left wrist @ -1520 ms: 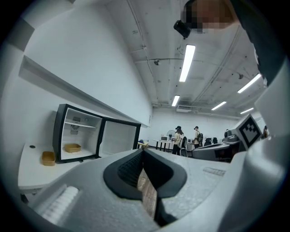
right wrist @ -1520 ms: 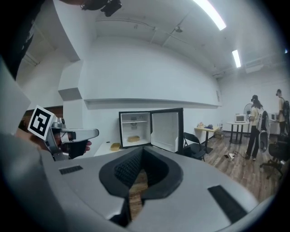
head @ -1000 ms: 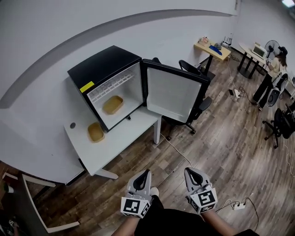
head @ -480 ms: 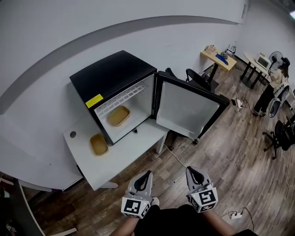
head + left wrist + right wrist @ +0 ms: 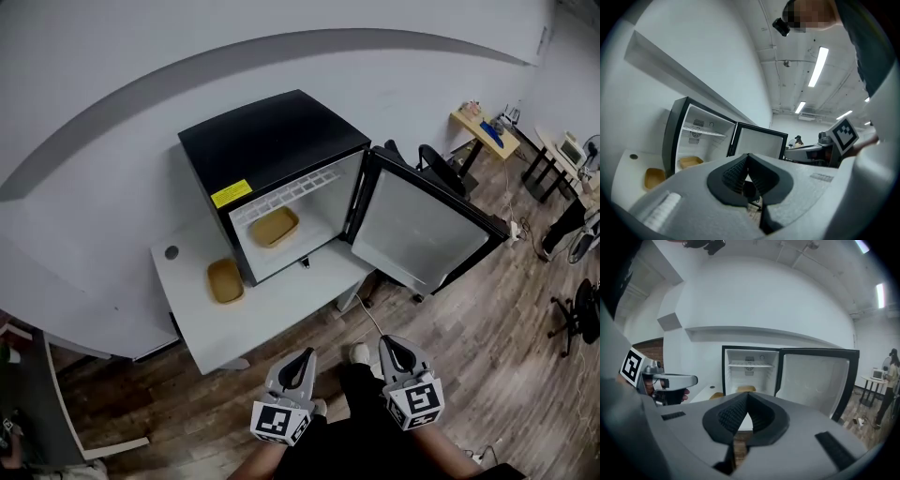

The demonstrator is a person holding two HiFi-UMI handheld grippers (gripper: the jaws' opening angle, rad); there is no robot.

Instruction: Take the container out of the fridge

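A tan container [image 5: 275, 227] lies on the floor of the small black fridge [image 5: 272, 145], whose door [image 5: 427, 234] stands wide open to the right. The left gripper view shows the container [image 5: 690, 162] low inside the fridge, and the right gripper view has the container [image 5: 746, 389] just above the jaws. My left gripper [image 5: 301, 360] and right gripper [image 5: 395, 349] hang side by side near my body, well short of the table, both shut and empty. Their pads meet at the tips in each gripper view, the left gripper [image 5: 747, 157] and the right gripper [image 5: 747, 396].
A second tan container [image 5: 225, 280] sits on the white table [image 5: 272, 314] left of the fridge, beside a round cable hole [image 5: 172, 252]. Office chairs [image 5: 441, 169] and desks [image 5: 483, 131] stand at the back right on the wooden floor.
The view has swung and drawn nearer: the fridge and table now sit further right and larger. Both grippers stay low and shut, side by side.
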